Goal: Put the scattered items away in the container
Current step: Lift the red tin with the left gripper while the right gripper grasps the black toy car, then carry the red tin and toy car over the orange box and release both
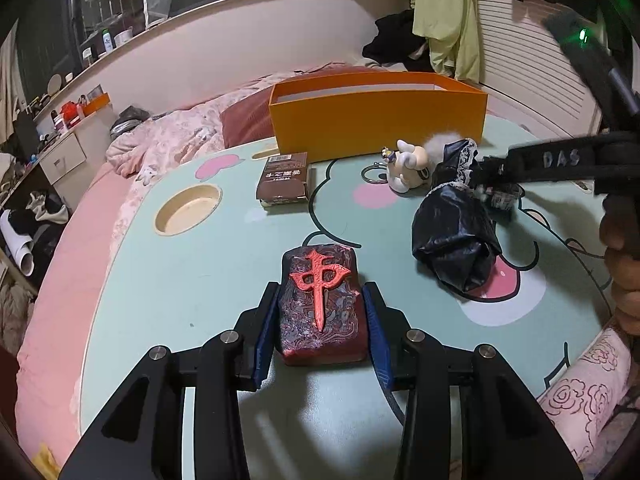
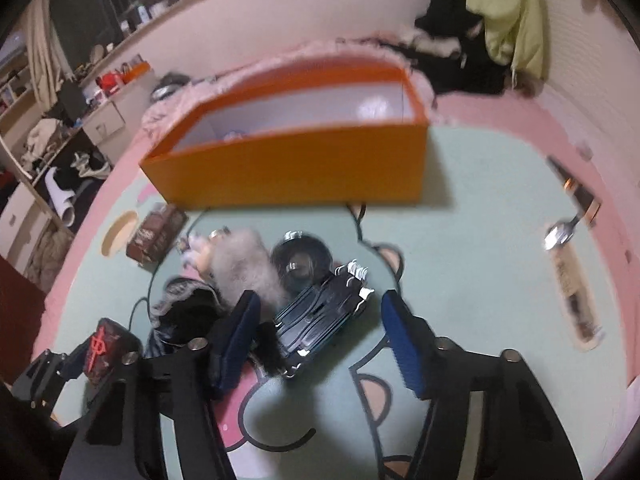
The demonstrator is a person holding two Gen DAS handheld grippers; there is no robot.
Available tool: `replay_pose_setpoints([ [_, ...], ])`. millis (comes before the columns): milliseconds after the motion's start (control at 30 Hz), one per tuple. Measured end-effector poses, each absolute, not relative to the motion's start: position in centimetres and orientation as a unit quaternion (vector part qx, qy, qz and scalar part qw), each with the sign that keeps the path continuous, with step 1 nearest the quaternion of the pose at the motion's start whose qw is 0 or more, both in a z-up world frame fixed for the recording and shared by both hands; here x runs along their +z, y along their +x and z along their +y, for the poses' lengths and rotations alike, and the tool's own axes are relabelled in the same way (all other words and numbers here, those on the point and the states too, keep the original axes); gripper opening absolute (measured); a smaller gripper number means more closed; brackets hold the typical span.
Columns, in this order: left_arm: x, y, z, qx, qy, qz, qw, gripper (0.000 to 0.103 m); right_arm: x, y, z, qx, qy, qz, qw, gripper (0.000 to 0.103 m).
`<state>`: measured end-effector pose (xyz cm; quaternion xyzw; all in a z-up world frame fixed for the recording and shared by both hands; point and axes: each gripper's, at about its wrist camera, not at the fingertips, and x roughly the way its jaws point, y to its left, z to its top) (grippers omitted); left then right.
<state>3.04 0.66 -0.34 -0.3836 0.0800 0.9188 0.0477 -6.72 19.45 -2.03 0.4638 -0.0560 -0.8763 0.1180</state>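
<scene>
Dim bedroom, pink bedding beyond a round mint-green table (image 1: 180, 280) printed with a cartoon face. At the far edge, standing open-topped: orange box (image 1: 376, 128), white inside; contents too blurred to tell.

Nearest in the left wrist view: left gripper (image 1: 322, 288), blue pads pressed to both long sides of a dark red mahjong-tile block (image 1: 320, 304) with a raised red character on top. Lying flat on the table, well short of the box.

Just in front of the box: brown packet (image 1: 285, 178), and beside it a small white plush figure on a key ring (image 1: 408, 168). Right of the block: crumpled black cloth with lace trim (image 1: 452, 240).

From the right wrist view, blurred: right gripper (image 2: 320, 296) with jaws apart, straddling a black folding multi-tool (image 2: 320, 320) that lies on the table; right pad clear of it, left pad close by its edge. Beyond the tool, a round shiny tin (image 2: 302, 258). Far right, a metal spoon (image 2: 560, 234).
</scene>
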Motion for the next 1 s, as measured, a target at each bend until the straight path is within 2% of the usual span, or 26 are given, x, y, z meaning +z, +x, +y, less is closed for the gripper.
replay_pose_setpoints([
  [33,-0.3,3.0,0.7,0.919,-0.383,0.08,0.048,0.042,-2.0,-6.4,19.6,-0.881,0.456,-0.048,0.112,0.046],
  [133,-0.3,3.1,0.7,0.919,-0.383,0.079,0.048,0.042,-2.0,-5.0,19.6,-0.888,0.448,-0.011,0.102,0.037],
  [167,-0.3,3.1,0.7,0.919,-0.383,0.079,0.048,0.042,-2.1,-4.5,19.7,-0.891,0.444,-0.001,0.099,0.028],
  [233,-0.3,3.1,0.7,0.919,-0.383,0.079,0.048,0.042,-2.2,-3.7,20.2,-0.898,0.43,0.017,0.095,0.028],
  [333,-0.3,3.1,0.7,0.919,-0.383,0.079,0.048,0.042,-2.3,-3.6,20.9,-0.9,0.423,0.001,0.105,0.029],
  [400,-0.3,3.1,0.7,0.919,-0.383,0.079,0.048,0.042,-2.3,-3.9,21.4,-0.897,0.425,-0.018,0.119,0.04],
  [433,-0.3,3.1,0.6,0.919,-0.384,0.078,0.049,0.042,-2.4,-3.9,21.4,-0.897,0.426,-0.018,0.118,0.061],
  [467,-0.3,3.1,0.6,0.919,-0.384,0.078,0.049,0.042,-2.4,-4.1,21.3,-0.897,0.427,-0.015,0.112,0.078],
  [600,-0.4,3.0,0.6,0.919,-0.384,0.076,0.05,0.042,-2.3,-5.2,20.5,-0.898,0.43,0.006,0.094,0.08],
  [633,-0.4,3.0,0.6,0.919,-0.384,0.075,0.05,0.042,-2.4,-5.6,20.2,-0.895,0.436,0.012,0.091,0.077],
  [700,-0.4,3.0,0.6,0.919,-0.384,0.075,0.05,0.042,-2.6,-5.9,19.5,-0.893,0.441,0.029,0.086,0.06],
  [733,-0.4,3.0,0.6,0.919,-0.384,0.075,0.05,0.042,-2.8,-5.9,19.4,-0.893,0.44,0.038,0.083,0.042],
  [767,-0.4,3.0,0.7,0.919,-0.383,0.076,0.05,0.042,-2.7,-5.7,19.2,-0.896,0.435,0.043,0.083,0.028],
  [1000,0.7,3.3,0.6,0.924,-0.371,0.069,0.068,0.041,-2.1,-4.0,19.9,-0.906,0.411,0.017,0.102,0.027],
])
